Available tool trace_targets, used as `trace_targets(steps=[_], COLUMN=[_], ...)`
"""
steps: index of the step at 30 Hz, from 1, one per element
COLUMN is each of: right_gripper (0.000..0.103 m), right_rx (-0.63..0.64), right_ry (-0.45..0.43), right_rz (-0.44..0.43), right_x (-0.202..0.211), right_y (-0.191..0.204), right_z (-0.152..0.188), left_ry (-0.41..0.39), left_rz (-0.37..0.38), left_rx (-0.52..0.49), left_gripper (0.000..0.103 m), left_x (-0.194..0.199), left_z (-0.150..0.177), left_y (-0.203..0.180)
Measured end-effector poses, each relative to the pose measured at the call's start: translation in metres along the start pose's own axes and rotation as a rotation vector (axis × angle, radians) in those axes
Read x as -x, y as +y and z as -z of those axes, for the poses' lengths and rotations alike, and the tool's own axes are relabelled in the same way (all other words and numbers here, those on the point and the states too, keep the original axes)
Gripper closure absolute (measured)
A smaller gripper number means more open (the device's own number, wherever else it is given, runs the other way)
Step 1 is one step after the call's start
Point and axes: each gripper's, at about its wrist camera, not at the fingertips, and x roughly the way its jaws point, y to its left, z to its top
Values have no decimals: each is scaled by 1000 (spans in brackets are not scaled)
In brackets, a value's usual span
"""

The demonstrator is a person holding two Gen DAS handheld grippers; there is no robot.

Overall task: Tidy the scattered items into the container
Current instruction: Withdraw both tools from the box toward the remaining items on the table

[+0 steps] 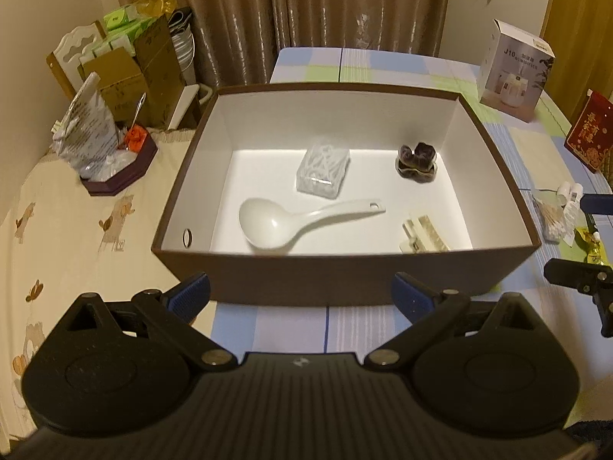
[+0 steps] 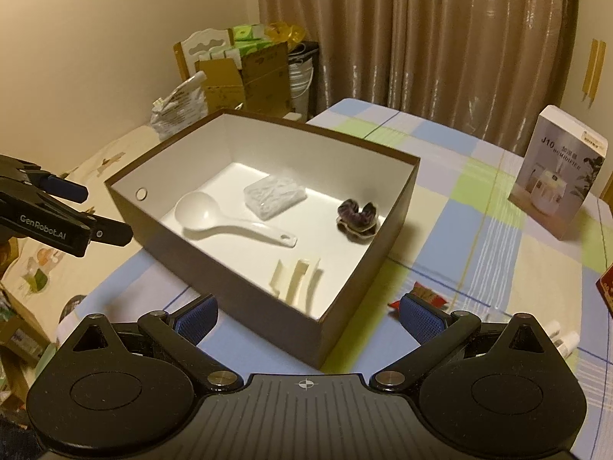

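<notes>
— What's the room like?
— Brown curtains (image 2: pixel 421 30) at the back, and a worktop (image 1: pixel 383 61) under a checked cloth of blue, green and white.
— And the container?
— A brown box (image 1: pixel 345 280) with a white inside, open on top. In it lie a white spoon (image 1: pixel 302 220), a clear plastic case (image 1: pixel 323 170), a cream hair clip (image 1: pixel 421 234) at the near right and a dark scrunchie (image 1: pixel 417 161) at the far right.
— The claws?
— The left claw (image 1: pixel 302 295) hangs just before the box's near wall, spread wide, nothing in it. The right claw (image 2: pixel 306 318) – released too – sits at the near corner of the box, empty.
— Anything left outside?
— Cotton swabs (image 1: pixel 549 218) and small bottles (image 1: pixel 571 195) right of the box, plus a red wrapper (image 2: pixel 425 295) by the right claw's finger.
— Any writing?
— "GenRobot.AI" on the left claw's arm, "J10 HUMIDIFIER" on the white carton (image 2: pixel 563 172).
</notes>
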Motion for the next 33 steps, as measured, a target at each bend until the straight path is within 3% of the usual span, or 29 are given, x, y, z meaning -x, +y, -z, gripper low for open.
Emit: trace_targets(steps=[17, 33], right_gripper=[0, 0], right_rx=[-14, -90], right_ry=[57, 98], right_rz=[-53, 0], right_x=[17, 60], right_y=[-19, -85], right_z=[33, 76], left_ry=[39, 102], left_rz=[9, 73], left_rx=[-12, -58], left_gripper=[3, 3], left_x=[9, 11], left_z=[20, 38], left_y=[-41, -122])
